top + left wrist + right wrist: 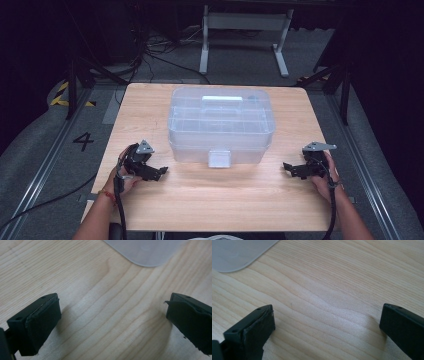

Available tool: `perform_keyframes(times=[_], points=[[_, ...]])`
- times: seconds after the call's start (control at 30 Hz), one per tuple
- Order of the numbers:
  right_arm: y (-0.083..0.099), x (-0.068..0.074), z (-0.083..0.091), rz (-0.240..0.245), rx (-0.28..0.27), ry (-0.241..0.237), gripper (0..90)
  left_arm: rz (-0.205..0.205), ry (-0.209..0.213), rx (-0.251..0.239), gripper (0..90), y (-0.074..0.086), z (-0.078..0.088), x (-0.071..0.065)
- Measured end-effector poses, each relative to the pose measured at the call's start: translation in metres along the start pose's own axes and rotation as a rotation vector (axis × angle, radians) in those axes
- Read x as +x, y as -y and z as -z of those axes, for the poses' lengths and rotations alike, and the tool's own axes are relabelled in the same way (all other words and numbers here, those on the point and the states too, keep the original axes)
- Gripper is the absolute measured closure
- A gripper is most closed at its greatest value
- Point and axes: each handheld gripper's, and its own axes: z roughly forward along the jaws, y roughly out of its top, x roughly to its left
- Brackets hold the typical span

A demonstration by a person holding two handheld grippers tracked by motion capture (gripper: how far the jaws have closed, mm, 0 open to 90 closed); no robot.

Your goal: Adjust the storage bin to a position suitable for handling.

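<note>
Fingers (37, 325) of both grippers spread wide over the pale wooden table (150, 107), dark room around.

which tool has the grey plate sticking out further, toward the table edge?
The right tool: its grey plate reaches outward toward the table's right edge. The left tool's plate is a compact triangle above the hand.

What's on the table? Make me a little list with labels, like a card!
table: light wood
box: clear plastic storage box, lid on, handle on top, latch at the front, in the middle of the table
left gripper: open, holding nothing, left of the box, not touching it
right gripper: open, holding nothing, right of the box, not touching it
inside the box: cannot tell
</note>
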Motion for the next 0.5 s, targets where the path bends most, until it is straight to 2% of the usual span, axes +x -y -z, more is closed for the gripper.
perform_keyframes(times=[0.2, 0.37, 0.5], points=[[0.0003, 0.0011, 0.0004, -0.005, 0.001, 0.003, 0.3, 0.011, -0.008, 0.001, 0.2, 0.0019, 0.0017, -0.0021], [-0.0009, -0.0012, -0.0006, 0.017, 0.004, -0.017, 0.3, 0.019, -0.025, 0.004, 0.4, 0.0035, 0.0038, -0.0034], [-0.0008, -0.0011, -0.0007, 0.015, 0.002, -0.015, 0.3, 0.022, -0.028, 0.001, 0.5, 0.0039, 0.0037, -0.0039]])
